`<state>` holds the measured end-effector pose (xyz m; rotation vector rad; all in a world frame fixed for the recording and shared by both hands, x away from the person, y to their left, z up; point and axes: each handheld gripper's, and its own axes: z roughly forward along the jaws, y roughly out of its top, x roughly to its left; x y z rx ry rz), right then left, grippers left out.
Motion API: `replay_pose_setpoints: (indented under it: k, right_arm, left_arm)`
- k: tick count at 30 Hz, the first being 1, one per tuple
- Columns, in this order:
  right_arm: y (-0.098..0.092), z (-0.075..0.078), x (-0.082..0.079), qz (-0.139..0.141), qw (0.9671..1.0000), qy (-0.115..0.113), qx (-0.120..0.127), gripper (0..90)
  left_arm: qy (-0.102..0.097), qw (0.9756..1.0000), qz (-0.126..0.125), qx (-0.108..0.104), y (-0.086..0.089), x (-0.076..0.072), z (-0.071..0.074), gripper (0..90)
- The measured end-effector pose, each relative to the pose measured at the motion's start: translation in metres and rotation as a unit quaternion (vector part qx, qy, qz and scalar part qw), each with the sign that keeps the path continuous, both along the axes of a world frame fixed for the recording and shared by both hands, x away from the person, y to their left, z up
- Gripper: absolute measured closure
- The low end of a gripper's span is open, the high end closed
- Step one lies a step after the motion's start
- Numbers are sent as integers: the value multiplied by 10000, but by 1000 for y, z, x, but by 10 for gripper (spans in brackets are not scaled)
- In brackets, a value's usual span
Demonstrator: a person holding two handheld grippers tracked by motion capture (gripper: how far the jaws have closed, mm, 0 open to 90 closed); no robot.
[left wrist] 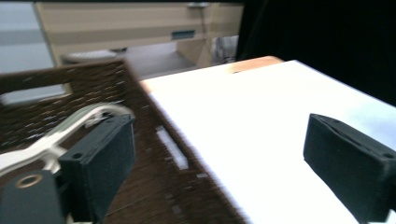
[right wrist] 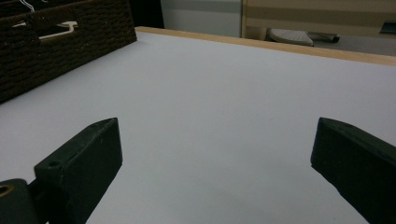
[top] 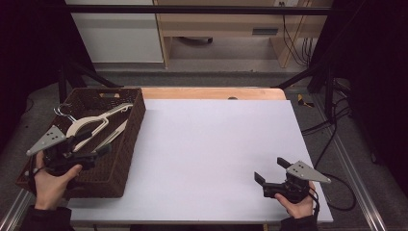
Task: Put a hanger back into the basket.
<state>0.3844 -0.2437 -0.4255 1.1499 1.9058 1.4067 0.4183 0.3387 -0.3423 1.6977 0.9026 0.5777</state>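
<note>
- While the left gripper [top: 103, 151] hangs over the near end of the brown wicker basket [top: 136, 126], its fingers [left wrist: 100, 158] stand wide apart with nothing between them.
- The 2 pale hangers [top: 96, 126] lie loose inside the basket, slanting from its far right corner toward the near left; the metal hook of 1 [top: 61, 111] shows at the basket's left wall.
- In the left gripper view, a curved hanger arm [left wrist: 70, 126] shows just behind the left finger; I cannot tell whether they touch.
- The right gripper [top: 269, 175] sits low over the near right part of the white desk [top: 211, 144], its fingers [right wrist: 81, 163] also spread wide and empty, well apart from the basket.
- My reading: the hangers are stowed and the left hand is in the release-and-clear step; a fresh reach for a hanger cannot be ruled out.
- The next move, as I judge it, calls for lifting the left gripper straight clear of the basket's right wall, so that no finger snags a hanger arm or the weave.
</note>
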Motion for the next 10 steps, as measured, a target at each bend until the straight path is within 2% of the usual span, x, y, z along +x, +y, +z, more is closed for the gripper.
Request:
replay_pose_setpoints:
  k: [3, 5, 7, 8, 10]
  right_arm:
    - [-1, 1, -1, 31, 10000, -29, 60, 26]
    - [-1, 2, -1, 22, 10000, -41, 82, 26]
    - [-2, 2, -1, 24, 10000, -42, 80, 26]
    - [-1, 2, -1, 29, 9999, -43, 87, 26]
    - [-2, 2, -1, 29, 10000, -45, 79, 26]
  left_arm:
    - [-32, 9997, -207, -145, -16, -9, -6, 58]
    - [-35, 9995, -286, -118, -25, -12, -12, 46]
    - [64, 9989, -426, -206, -31, -13, -19, 41]
    - [61, 9987, -463, -194, -33, -14, -21, 41]
    - [52, 9992, -385, 22, -37, -14, -26, 41]
